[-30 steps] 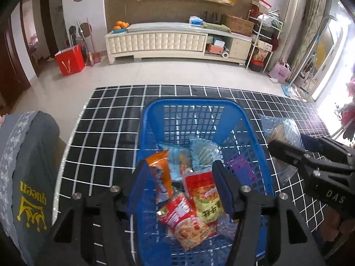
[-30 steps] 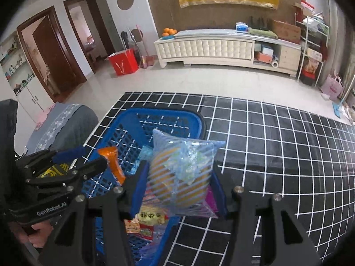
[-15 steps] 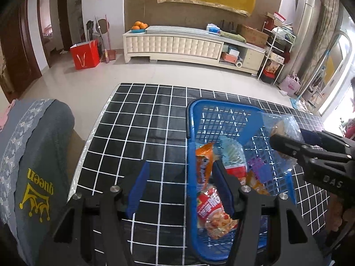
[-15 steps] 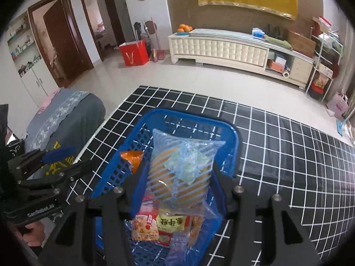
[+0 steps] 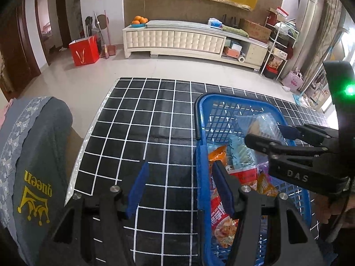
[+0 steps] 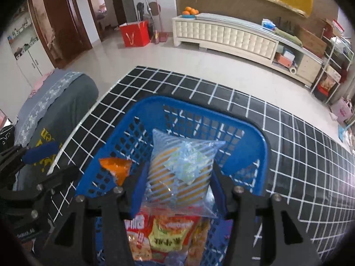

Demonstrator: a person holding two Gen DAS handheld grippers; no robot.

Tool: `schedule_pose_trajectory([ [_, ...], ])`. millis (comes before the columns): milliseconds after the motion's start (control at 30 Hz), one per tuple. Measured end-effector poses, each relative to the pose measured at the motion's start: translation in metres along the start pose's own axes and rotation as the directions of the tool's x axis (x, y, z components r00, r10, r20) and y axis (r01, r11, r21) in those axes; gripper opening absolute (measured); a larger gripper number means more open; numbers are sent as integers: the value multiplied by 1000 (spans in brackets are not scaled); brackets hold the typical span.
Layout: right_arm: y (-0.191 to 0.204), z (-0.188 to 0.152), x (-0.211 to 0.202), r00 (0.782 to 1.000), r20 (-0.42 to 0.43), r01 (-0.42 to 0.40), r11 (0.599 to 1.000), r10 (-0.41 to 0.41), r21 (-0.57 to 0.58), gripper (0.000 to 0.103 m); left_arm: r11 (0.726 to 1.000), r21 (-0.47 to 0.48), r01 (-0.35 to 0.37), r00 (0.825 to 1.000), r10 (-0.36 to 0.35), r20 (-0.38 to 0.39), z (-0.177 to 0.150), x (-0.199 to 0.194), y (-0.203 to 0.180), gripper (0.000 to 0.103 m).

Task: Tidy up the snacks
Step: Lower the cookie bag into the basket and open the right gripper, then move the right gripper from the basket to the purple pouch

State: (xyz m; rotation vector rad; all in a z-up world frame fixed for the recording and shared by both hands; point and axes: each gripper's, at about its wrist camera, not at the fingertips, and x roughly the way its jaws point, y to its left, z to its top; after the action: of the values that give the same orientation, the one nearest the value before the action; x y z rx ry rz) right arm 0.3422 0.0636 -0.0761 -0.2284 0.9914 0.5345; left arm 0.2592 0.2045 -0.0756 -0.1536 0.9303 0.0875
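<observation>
A blue plastic basket [image 5: 200,119] [image 6: 264,153] stands on a black grid mat [image 5: 142,128] and holds several snack packets, among them an orange one [image 5: 218,154] [image 6: 116,166] and red ones [image 5: 221,217] [image 6: 168,232]. My right gripper [image 6: 178,188] is shut on a clear striped bag with a yellow snack inside [image 6: 179,173] and holds it above the basket; that bag also shows in the left wrist view [image 5: 261,125]. My left gripper [image 5: 179,190] is open and empty, straddling the basket's left wall.
A grey cushion with yellow "queen" print [image 5: 33,177] [image 6: 51,119] lies left of the mat. Far off stand a white TV cabinet [image 5: 175,40], a red paper bag [image 5: 84,52] and shelves [image 5: 277,51] at the right.
My right gripper has carried the striped bag left from the basket's right side to above its middle. My left gripper has moved left from over the basket's middle to its left wall.
</observation>
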Motion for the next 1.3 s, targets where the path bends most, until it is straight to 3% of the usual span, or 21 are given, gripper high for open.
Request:
schedule_pose_trajectory([
  [67, 1, 2, 4, 1000, -1, 7, 1000, -7, -14, 60, 1000, -2, -5, 1000, 5, -8, -1, 2, 0, 57],
  [167, 2, 3, 6, 999, -20, 42, 999, -43, -22, 83, 1000, 7, -16, 1000, 16, -3, -4, 0, -1, 57],
  [200, 0, 3, 3, 999, -6, 48, 999, -48, -15, 85, 1000, 3, -15, 1000, 15, -2, -5, -2, -1, 57],
  [533, -12, -16, -63, 997, 71, 15, 1000, -15, 10, 85, 1000, -11, 14, 999, -13, 48, -18, -43, -16, 57],
  [800, -32, -38, -112, 992, 110, 55, 998, -59, 37, 86, 999, 42, 28, 995, -32, 94, -26, -76, -50, 60],
  [867, -38, -43, -118, 992, 113, 54, 997, -60, 53, 86, 998, 56, 28, 994, -33, 105, -28, -80, -59, 69],
  [1033, -55, -57, -127, 990, 117, 72, 993, -82, 91, 86, 995, 97, 20, 994, -30, 107, -33, -84, -81, 76],
  [1300, -74, -80, -124, 989, 92, 100, 987, -112, 124, 86, 993, 116, 19, 997, -27, 67, -44, -72, -99, 77],
])
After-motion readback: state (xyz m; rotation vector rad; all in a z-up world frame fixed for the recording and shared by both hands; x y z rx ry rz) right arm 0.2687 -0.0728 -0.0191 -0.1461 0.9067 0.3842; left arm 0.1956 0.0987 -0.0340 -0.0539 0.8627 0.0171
